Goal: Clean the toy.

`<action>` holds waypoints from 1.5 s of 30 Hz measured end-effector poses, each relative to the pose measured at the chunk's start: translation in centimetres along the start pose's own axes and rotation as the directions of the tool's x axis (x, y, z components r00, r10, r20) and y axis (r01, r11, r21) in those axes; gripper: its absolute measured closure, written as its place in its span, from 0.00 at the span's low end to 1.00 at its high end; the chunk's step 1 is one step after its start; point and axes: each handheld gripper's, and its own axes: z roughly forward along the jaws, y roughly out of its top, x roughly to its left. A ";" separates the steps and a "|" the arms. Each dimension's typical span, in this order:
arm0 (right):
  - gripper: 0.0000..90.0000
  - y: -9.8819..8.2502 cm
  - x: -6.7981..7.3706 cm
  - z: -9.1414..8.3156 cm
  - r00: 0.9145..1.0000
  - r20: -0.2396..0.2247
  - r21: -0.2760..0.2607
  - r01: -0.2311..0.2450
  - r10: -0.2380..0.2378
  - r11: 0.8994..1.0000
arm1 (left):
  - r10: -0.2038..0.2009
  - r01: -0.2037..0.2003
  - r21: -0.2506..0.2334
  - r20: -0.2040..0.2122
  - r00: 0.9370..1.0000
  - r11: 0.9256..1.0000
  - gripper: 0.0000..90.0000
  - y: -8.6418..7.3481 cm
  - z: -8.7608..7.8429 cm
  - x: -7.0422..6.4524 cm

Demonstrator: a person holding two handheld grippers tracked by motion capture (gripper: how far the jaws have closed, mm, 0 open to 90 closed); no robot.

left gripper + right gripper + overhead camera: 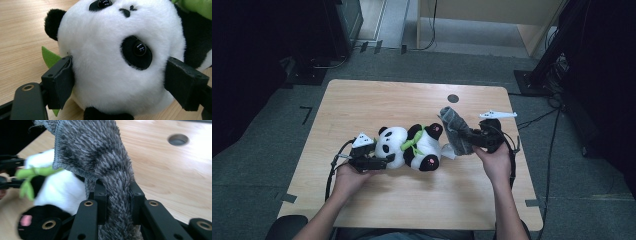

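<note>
1. The panda plush (409, 146) lies on its side on the wooden counter (362, 100), a little in front of the counter's middle, with its white head toward your left hand and its black feet toward your right.
2. Your left gripper (379, 162) has the panda's head between its jaws. In the left gripper view the two black pads (61, 82) stand wide apart, one against each cheek of the white head (117, 57), pressing into the fur, so the grip is a broad one on the head.
3. A green leaf (50, 57) of the plush sticks out behind the left-hand pad in that view, lying on the counter.
4. Your right gripper (472, 140) holds the grey fuzzy cloth (454, 129). In the right gripper view its jaws are nearly closed, pinching a bunched fold of the cloth (117, 195) between them, and the rest of the cloth rises and fans out above the jaws.
5. In the high view the cloth stands up off the counter just beside the panda's feet, close to a black ear-like tip of the plush; I cannot tell whether the cloth touches the plush.
6. The green bow (410, 145) sits at the panda's neck.
7. Behind the cloth, a round hole (453, 98) is set in the counter near its far edge.
</note>
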 end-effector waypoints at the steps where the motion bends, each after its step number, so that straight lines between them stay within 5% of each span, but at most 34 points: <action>1: 0.84 0.2 0.6 0.0 1.000 -0.005 -0.004 0.017 -0.017 1.000 | 0.001 -0.001 0.002 0.000 1.000 1.000 0.18 0.0 0.0 0.0; 10: 0.84 1.2 5.1 1.1 0.989 -0.095 -0.009 0.117 -0.117 0.993 | 0.003 -0.003 0.002 -0.002 1.000 1.000 0.18 0.0 0.0 0.0; 17: 0.83 0.4 6.9 4.2 0.980 -0.126 0.063 0.164 -0.155 0.984 | 0.008 -0.008 0.004 -0.004 1.000 1.000 0.18 0.0 0.0 -0.1; 24: 0.78 -0.7 6.6 6.1 0.977 -0.073 0.095 0.207 -0.201 0.974 | 0.019 -0.019 0.004 -0.004 1.000 1.000 0.18 -0.1 0.0 -0.2; 39: 0.83 -2.4 2.6 6.4 0.993 -0.088 0.131 0.094 -0.083 0.987 | 0.015 -0.015 -0.003 0.000 1.000 1.000 0.19 0.0 0.1 -0.1; 45: 0.83 -2.7 1.5 6.7 0.994 -0.075 0.145 0.088 -0.078 0.986 | 0.000 0.000 -0.009 0.002 1.000 1.000 0.19 0.0 0.1 0.0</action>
